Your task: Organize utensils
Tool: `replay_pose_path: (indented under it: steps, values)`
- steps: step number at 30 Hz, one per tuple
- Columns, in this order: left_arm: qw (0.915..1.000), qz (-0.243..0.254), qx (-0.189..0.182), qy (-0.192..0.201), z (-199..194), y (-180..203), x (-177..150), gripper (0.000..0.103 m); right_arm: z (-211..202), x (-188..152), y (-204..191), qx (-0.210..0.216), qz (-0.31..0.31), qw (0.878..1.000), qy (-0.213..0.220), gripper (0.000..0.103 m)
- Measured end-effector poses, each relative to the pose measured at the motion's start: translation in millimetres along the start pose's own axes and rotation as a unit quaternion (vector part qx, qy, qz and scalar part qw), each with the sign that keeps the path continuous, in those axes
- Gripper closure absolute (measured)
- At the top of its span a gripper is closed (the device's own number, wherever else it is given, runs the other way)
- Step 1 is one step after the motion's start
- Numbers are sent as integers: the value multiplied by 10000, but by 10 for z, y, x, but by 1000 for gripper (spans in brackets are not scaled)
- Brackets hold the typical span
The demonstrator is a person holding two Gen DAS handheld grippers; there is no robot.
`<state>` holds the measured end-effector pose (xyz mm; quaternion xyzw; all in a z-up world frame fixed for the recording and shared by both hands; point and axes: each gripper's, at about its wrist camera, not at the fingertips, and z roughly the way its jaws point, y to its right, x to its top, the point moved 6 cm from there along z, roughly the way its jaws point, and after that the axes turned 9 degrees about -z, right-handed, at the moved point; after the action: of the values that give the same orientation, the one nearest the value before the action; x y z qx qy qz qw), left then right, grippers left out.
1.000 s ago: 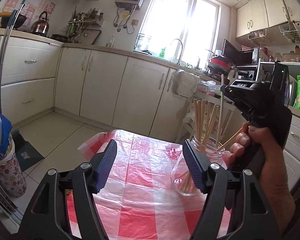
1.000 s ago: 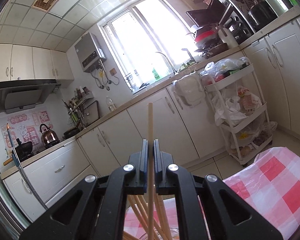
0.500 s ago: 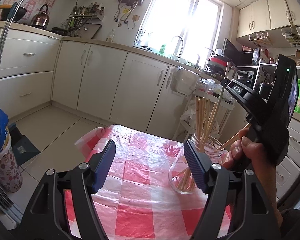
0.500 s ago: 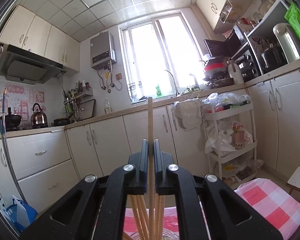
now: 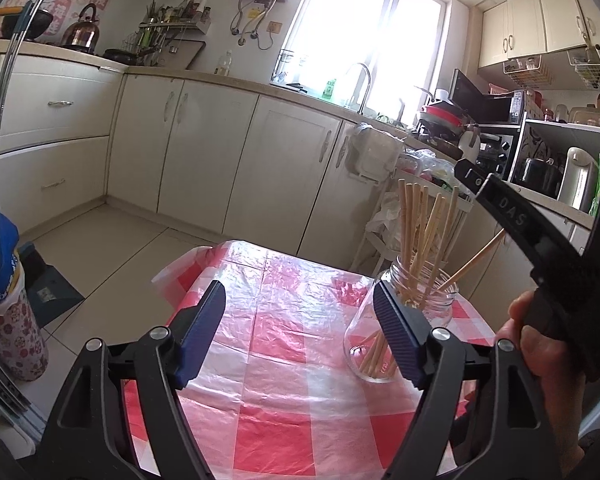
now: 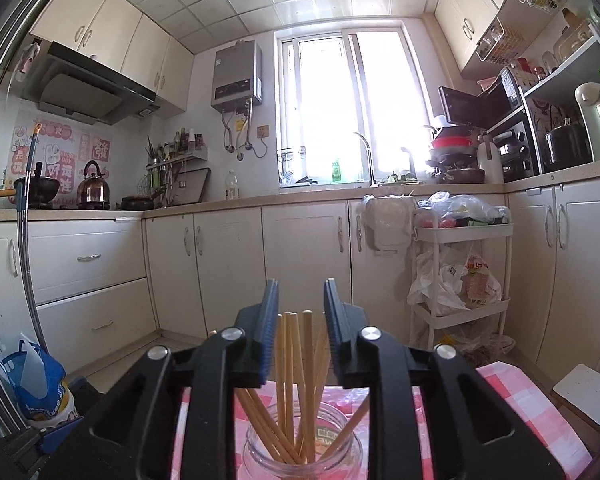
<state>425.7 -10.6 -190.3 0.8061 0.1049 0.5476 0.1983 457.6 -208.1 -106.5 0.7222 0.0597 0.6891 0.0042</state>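
A clear glass jar stands on the red-and-white checked tablecloth, holding several wooden chopsticks upright. My left gripper hovers over the cloth with nothing between its jaws, which are opening; its right finger overlaps the jar's left side in the picture. A hand holds my right gripper just above and right of the jar. In the right wrist view my right gripper sits over the jar. Its jaws are opening, the chopsticks' tops stand between the pads, and none is pinched.
A blue bag on a floral bin stands on the floor at the left. A white trolley with bags stands against the cabinets behind the table. A white stool is at the right. The table's far edge lies just beyond the jar.
My right gripper has let go of the single chopstick, which has dropped into the jar with the others. It has also rolled upright. My left gripper's jaws stand slightly wider.
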Motion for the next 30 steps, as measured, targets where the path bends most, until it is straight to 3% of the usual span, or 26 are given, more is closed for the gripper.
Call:
replay_pose_path:
  steps: [4,7,9,12,19,25,30]
  values:
    - [9999,-61,99,-63,23,-29,1,22,-304,214,99,17,29,9999,99,71]
    - [9989,-64,228,-399,18,-34,-43,20,-619,361,168,73,8,10000,-19,50]
    - [9973,-45,358,-647,-60,-8,-80,16,-831,376,213,112,-34,9995,-277,33]
    - [9948,105,458,-907,-290,71,-107,10,-1105,243,269,137,-104,9954,-942,23]
    - [9888,538,771,-1156,-978,251,-135,7,-1701,-296,449,-2,125,9709,-2391,14]
    - [9829,798,980,-1339,-1449,350,-279,7,-2168,-660,457,-41,427,9520,-3031,12]
    - [9775,957,988,-1602,-1802,442,-368,7,-2541,-672,464,-49,607,9427,-3279,9]
